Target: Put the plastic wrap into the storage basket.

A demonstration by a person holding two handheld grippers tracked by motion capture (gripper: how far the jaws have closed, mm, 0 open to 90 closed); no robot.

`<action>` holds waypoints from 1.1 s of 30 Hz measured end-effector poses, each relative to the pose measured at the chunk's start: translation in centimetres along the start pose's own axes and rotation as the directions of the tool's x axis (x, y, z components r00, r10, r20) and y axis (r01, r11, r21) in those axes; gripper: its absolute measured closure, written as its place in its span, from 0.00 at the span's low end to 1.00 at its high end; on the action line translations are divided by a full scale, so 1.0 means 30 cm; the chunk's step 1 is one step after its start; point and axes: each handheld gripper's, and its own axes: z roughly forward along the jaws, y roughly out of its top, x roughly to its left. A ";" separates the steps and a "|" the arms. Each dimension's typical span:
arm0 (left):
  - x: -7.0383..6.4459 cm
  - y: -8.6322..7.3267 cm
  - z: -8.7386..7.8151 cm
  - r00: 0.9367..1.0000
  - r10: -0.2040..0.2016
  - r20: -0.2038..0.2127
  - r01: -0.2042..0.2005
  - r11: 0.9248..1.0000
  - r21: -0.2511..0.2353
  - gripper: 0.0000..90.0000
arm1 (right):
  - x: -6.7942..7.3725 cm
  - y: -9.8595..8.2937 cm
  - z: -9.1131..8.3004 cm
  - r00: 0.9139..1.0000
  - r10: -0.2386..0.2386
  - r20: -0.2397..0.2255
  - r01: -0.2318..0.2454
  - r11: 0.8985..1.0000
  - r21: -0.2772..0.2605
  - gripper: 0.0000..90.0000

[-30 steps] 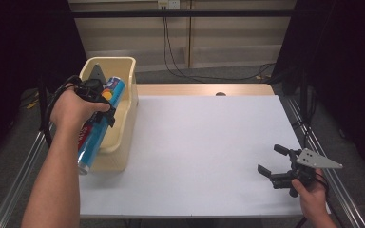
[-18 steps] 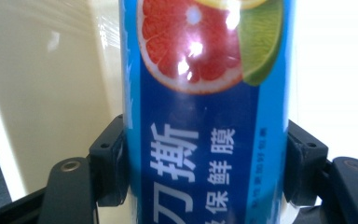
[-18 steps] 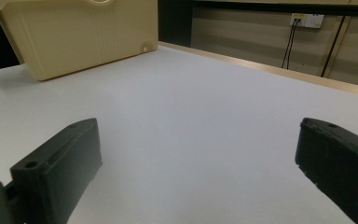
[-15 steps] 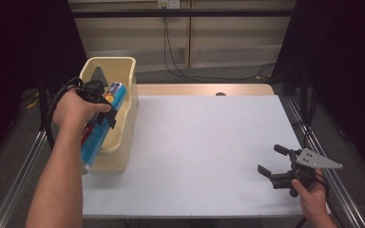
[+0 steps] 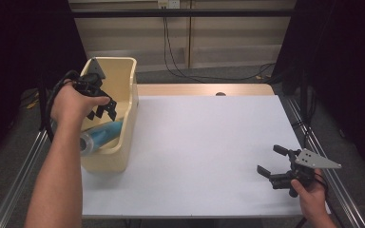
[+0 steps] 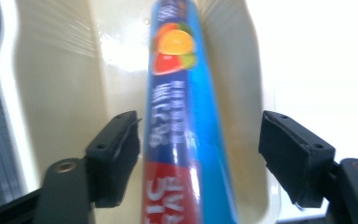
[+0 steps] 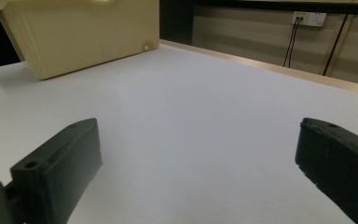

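Observation:
A long blue roll (image 5: 100, 135) with fruit pictures on its label lies lengthwise inside the cream plastic bin (image 5: 123, 142) at the table's left edge. Its near end rests against the bin's front wall. My left gripper (image 5: 103, 110) hovers over the bin, open. In the left gripper view the blue roll (image 6: 186, 140) runs between the wide-apart jaws of the left gripper (image 6: 200, 158), lower down in the bin (image 6: 60, 70). My right gripper (image 5: 269, 158) sits low at the table's front right, open and holding nothing. The right gripper (image 7: 200, 168) faces the bin (image 7: 84, 32).
The white tabletop (image 5: 204, 142) stretches between the bin and the right gripper. Metal rails (image 5: 328, 156) run along both sides of the table. Cables (image 5: 171, 52) hang down the wall behind it.
The left gripper has let go of the blue roll, which now lies down in the bin. The hand has drawn back and up over the bin. The right gripper has stayed put.

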 end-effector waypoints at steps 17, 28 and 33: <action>-0.100 0.004 0.023 0.995 0.063 0.081 -0.062 0.998 -0.025 0.22 | 0.002 0.000 0.002 1.000 -0.010 -0.003 0.010 1.000 0.004 0.00; -0.210 -0.004 0.034 0.984 0.131 0.120 -0.125 0.990 -0.061 0.20 | 0.005 0.001 0.001 1.000 -0.009 -0.003 0.009 1.000 0.004 0.00; -0.252 -0.007 0.047 0.977 0.160 0.142 -0.152 0.986 -0.065 0.19 | 0.005 0.000 0.001 1.000 -0.011 -0.005 0.011 1.000 0.005 0.00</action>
